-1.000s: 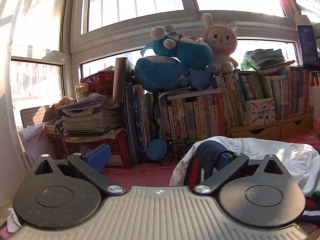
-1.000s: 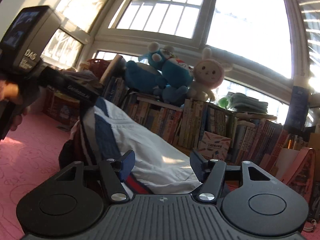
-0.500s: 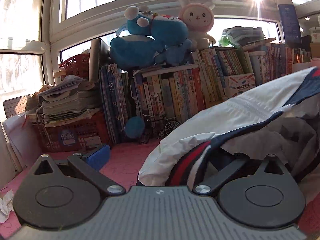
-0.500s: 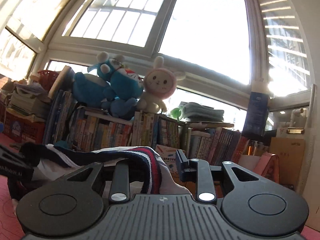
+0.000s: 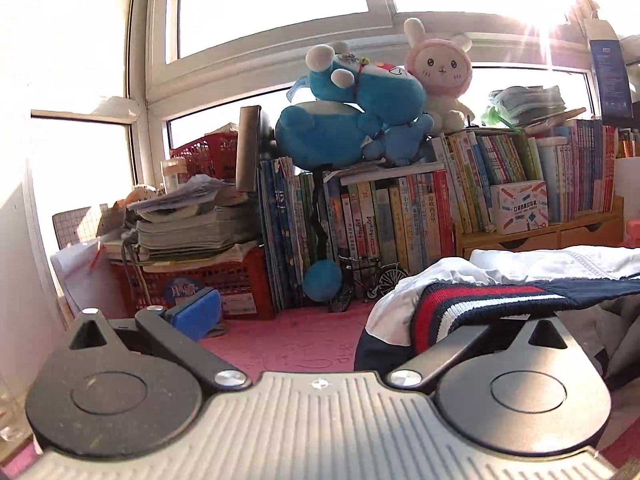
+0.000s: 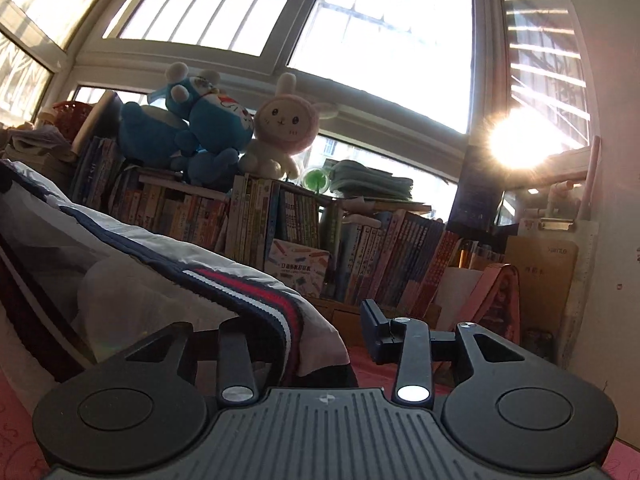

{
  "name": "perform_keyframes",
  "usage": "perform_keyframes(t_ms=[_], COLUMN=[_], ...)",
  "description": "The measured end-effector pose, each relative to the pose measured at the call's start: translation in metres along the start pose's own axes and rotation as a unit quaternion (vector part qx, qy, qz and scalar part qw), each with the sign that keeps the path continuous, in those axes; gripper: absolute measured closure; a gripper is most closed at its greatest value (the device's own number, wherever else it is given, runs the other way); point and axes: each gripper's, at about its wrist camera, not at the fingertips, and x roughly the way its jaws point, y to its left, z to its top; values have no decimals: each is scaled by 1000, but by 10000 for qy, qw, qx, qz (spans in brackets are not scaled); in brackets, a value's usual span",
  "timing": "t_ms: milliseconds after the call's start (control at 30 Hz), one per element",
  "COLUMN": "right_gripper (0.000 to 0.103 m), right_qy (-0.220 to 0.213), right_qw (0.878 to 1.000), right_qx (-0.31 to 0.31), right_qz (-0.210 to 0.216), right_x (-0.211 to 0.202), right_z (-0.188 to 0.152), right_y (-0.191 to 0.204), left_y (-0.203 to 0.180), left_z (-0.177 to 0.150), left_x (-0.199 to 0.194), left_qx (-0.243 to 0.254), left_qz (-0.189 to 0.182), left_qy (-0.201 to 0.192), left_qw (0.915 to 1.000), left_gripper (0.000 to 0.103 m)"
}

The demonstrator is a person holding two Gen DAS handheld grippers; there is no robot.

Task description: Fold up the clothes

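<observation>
- The left gripper (image 5: pixel 336 312) has its jaws spread wide; the blue left pad is bare and the jacket's (image 5: pixel 532 268) striped cuff (image 5: pixel 472 304) lies over its right finger.
- The right gripper's (image 6: pixel 320 328) jaws are opening, the cuff draped over its left finger, the right pad clear of the cloth.
- The white and navy jacket lies rumpled on the pink floor mat (image 5: pixel 288 340).
- Behind it, rows of books (image 5: pixel 384 216) stand beneath sunlit windows, topped by a blue plush (image 5: pixel 352 120) and a pink rabbit plush (image 5: pixel 440 76).
- A small box (image 5: pixel 519 206) carries print too small to read.
- Both grippers point roughly level, low above the mat.
</observation>
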Motion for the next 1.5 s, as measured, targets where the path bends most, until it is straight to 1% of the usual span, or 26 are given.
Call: perform_keyframes(t_ms=[133, 233, 400, 467, 500, 567, 633, 700, 733, 800, 867, 933, 1000, 1067, 1100, 1133, 1167, 1200, 1233, 1267, 1300, 1333, 1367, 1400, 1433, 1500], right_gripper=[53, 49, 51, 62, 72, 72, 71, 71, 71, 69, 70, 70, 69, 70, 70, 70, 70, 69, 68, 67, 59, 54, 52, 51, 50, 50], right_qy=[-123, 131, 1534, 1756, 1629, 1331, 857, -165, -635, -823, 151, 1234, 2368, 3390, 3641, 3532, 3420, 3017, 2113, 1132, -88, -1239, -1720, -1718, -1402, -511], right_qw=[9999, 9999, 9827, 9791, 9830, 9896, 9956, 9996, 9979, 9965, 9979, 9865, 9612, 9252, 9144, 9192, 9232, 9375, 9615, 9747, 9779, 9714, 9714, 9761, 9821, 9904], right_qx=[-100, 42, 905, 943, 807, 552, 375, 236, 139, -174, -334, -406, -241, 10, -23, -285, -547, -897, -1384, -1817, -2084, -2003, -1596, -1305, -1253, -1219], right_qz=[-9, -56, 510, 402, 250, 9, 30, -41, -83, 15, 541, 993, 1391, 1704, 1767, 1718, 1667, 1486, 1081, 645, 132, -289, -365, -243, -48, 396], right_x=[-10, -12, 31, 56, 68, 90, 106, 86, 69, 42, 33, 28, 26, 29, 34, 43, 51, 58, 61, 60, 50, 36, 26, 22, 24, 33], right_z=[4, 1, -23, -28, -20, -1, 42, 80, 92, 96, 73, 43, 9, -18, -24, -22, -20, -9, 14, 35, 56, 78, 92, 99, 101, 84], right_y=[-2, -7, 5, 10, 6, -4, -22, -36, -41, -49, -68, -87, -105, -109, -107, -102, -96, -89, -78, -68, -61, -60, -66, -72, -76, -81], left_y=[0, -8, -32, -30, -27, -13, 9, 22, 24, 30, 35, 44, 50, 46, 41, 37, 34, 34, 36, 40, 44, 49, 55, 62, 68, 76], left_z=[-13, -32, -53, -52, -50, -32, 8, 42, 41, 40, 38, 16, -20, -52, -67, -77, -71, -57, -32, 3, 32, 54, 71, 79, 81, 66], left_x=[-9, -4, 37, 58, 68, 89, 96, 79, 70, 53, 37, 30, 24, 28, 32, 38, 48, 58, 63, 60, 49, 34, 19, 12, 13, 19], left_qx=[490, 398, -83, -103, -75, 20, -162, -431, -267, 62, 391, 582, 409, 300, 317, 393, 559, 644, 610, 538, 556, 624, 660, 636, 606, 498], left_qz=[-93, -199, -190, -39, 62, 154, -36, -101, -217, -451, -684, -1115, -1679, -2001, -2093, -2135, -2066, -1951, -1745, -1357, -869, -325, 155, 260, 130, -384], left_qy=[343, 648, 1137, 1215, 1239, 1192, 929, 512, 555, 641, 725, 1307, 2183, 2983, 3337, 3551, 3442, 3191, 2766, 2041, 1197, 293, -548, -832, -722, -44], left_qw=[9982, 9969, 9933, 9925, 9922, 9928, 9955, 9977, 9979, 9969, 9942, 9834, 9605, 9328, 9186, 9093, 9142, 9252, 9431, 9680, 9874, 9971, 9962, 9942, 9955, 9980], left_gripper=[0, 0, 0, 1, 3, 2, 2, 2, 1, 0, 0, 0, 0, 0, 0, 0, 0, 0, 0, 0, 0, 0, 0, 0, 0, 0])
